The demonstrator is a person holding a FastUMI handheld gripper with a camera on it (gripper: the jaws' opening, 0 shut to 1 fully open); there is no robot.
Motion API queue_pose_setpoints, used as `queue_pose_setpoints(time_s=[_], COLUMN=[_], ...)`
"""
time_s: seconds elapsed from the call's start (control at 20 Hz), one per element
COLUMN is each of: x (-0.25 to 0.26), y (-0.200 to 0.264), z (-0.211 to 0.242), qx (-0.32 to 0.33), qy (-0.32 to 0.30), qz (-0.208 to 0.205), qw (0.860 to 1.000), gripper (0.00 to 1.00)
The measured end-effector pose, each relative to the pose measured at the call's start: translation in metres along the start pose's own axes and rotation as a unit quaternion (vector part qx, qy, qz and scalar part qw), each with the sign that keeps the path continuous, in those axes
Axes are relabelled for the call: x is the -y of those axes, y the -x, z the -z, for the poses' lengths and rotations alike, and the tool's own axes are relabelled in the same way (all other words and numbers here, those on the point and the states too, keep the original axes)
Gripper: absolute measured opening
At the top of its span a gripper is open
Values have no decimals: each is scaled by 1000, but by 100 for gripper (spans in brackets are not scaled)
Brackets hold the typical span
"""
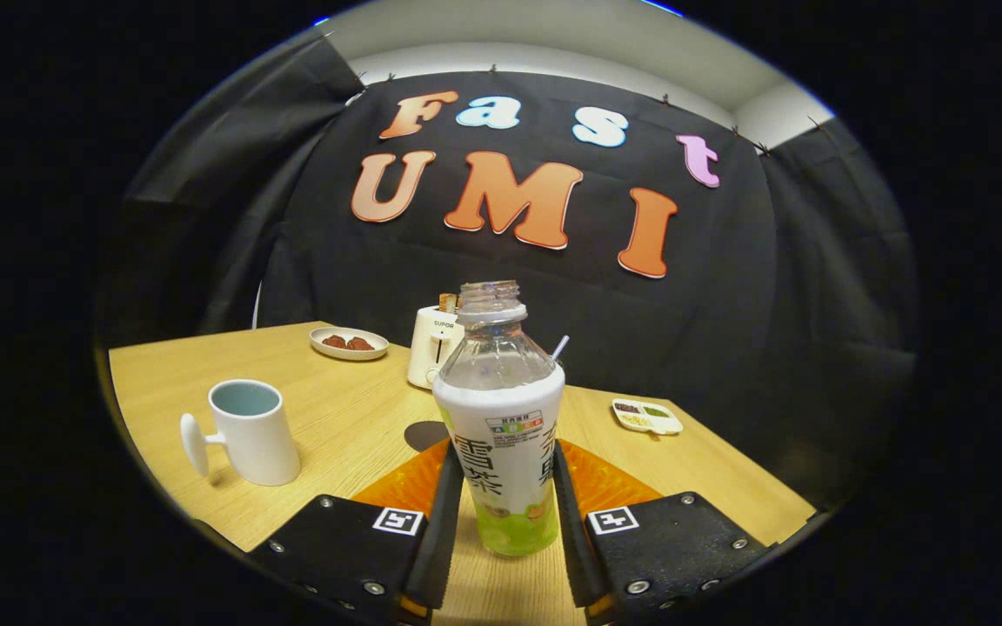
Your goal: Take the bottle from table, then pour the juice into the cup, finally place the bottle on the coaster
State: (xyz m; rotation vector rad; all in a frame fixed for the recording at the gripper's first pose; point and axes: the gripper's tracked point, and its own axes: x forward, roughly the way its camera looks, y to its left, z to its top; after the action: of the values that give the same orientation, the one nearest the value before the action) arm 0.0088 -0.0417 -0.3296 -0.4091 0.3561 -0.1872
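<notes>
Down at the bottom of the frame the gripper (503,496) has its two fingers pressed against either side of the bottle (502,435) — clamped on the lower, labelled part of the body, bottle upright between them. The cap is off, the neck open at the top. It looks like thin clear plastic with a slick label sleeve, so my read is light, a bit squashy, and liable to slip or buckle if squeezed hard; the waist under the shoulder, where the fingers sit now, seems the sound place to hold. Only a little green juice shows at the base, so a deep tilt will likely be needed.

Just behind the bottle, left of centre, a dark round coaster (425,434) lies on the wooden table (336,417). Further left stands the white cup (249,432), handle pointing left, well apart from the bottle.

Beyond — a white toaster (433,345), a small plate of snacks (349,342) upper left, and a divided dish (647,416) to the right.
</notes>
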Motion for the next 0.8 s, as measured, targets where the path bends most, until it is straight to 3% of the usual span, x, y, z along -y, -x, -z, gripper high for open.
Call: queue_pose_setpoints(time_s=[0.45,0.8], x=[-36,-57], y=[-3,-3], z=[-27,-38], qx=[41,71], qy=[144,286], qz=[7,22], qw=[989,955], gripper=[54,54])
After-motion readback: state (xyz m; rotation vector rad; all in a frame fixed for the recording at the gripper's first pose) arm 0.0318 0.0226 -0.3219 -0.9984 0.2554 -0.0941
